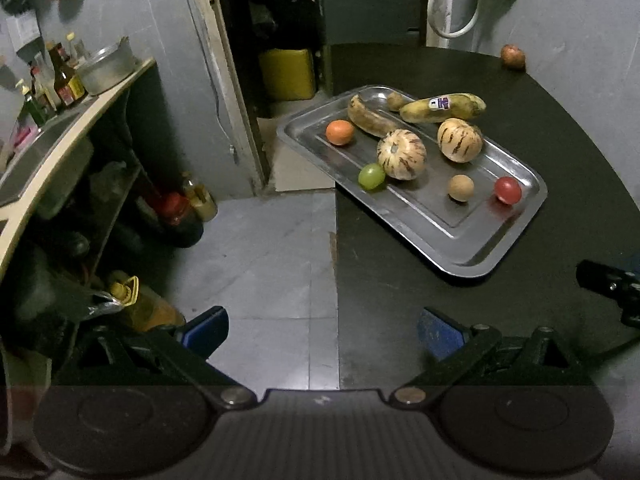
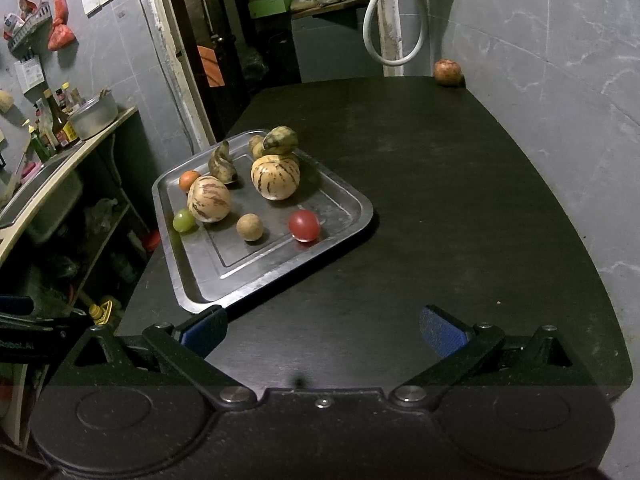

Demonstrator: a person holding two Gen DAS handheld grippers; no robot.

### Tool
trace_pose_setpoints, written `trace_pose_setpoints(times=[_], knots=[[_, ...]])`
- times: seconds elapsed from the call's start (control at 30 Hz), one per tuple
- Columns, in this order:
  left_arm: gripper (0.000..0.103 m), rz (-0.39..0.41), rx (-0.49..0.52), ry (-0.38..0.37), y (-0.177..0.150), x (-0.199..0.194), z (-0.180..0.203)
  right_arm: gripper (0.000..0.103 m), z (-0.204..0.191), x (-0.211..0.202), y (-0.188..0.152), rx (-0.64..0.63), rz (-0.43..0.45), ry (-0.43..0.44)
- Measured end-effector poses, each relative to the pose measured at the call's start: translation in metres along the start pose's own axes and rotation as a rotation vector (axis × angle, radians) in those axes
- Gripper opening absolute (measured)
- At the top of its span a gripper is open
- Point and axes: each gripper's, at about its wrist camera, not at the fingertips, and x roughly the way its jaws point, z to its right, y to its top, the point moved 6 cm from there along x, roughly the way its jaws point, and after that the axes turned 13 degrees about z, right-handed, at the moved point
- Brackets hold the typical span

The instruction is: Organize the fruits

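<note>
A steel tray (image 1: 460, 248) (image 2: 200, 280) lies on the black table and holds two bananas (image 1: 442, 107), two striped melons (image 1: 401, 154) (image 2: 275, 176), an orange (image 1: 340, 132) (image 2: 189, 180), a green grape (image 1: 371, 176) (image 2: 183, 220), a brown round fruit (image 1: 460, 187) (image 2: 249, 227) and a red tomato (image 1: 507, 190) (image 2: 304, 224). A lone reddish fruit (image 1: 513, 56) (image 2: 447, 72) sits at the table's far corner by the wall. My left gripper (image 1: 323, 330) hangs open over the table's left edge, near the tray's front. My right gripper (image 2: 323, 330) is open and empty above the table, short of the tray.
A counter (image 1: 80, 120) at left carries bottles and a metal pot (image 1: 106, 66). Below it are shelves with jugs and bags. A dark doorway with a yellow container (image 1: 286, 74) lies behind. A white hose (image 2: 394, 40) hangs on the far wall.
</note>
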Motion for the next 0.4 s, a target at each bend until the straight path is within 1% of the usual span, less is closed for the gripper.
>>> trace_pose_setpoints(times=[0.1, 0.4], knots=[[0.102, 0.007, -0.029, -0.034, 0.0012, -0.0017, 0.0018, 0.102, 0.0002, -0.0007, 0.0, 0.001, 0.0, 0.0], [0.102, 0.021, -0.092, -0.063, 0.002, -0.0083, 0.0045, 0.102, 0.0008, -0.0032, 0.0011, 0.002, 0.003, 0.005]])
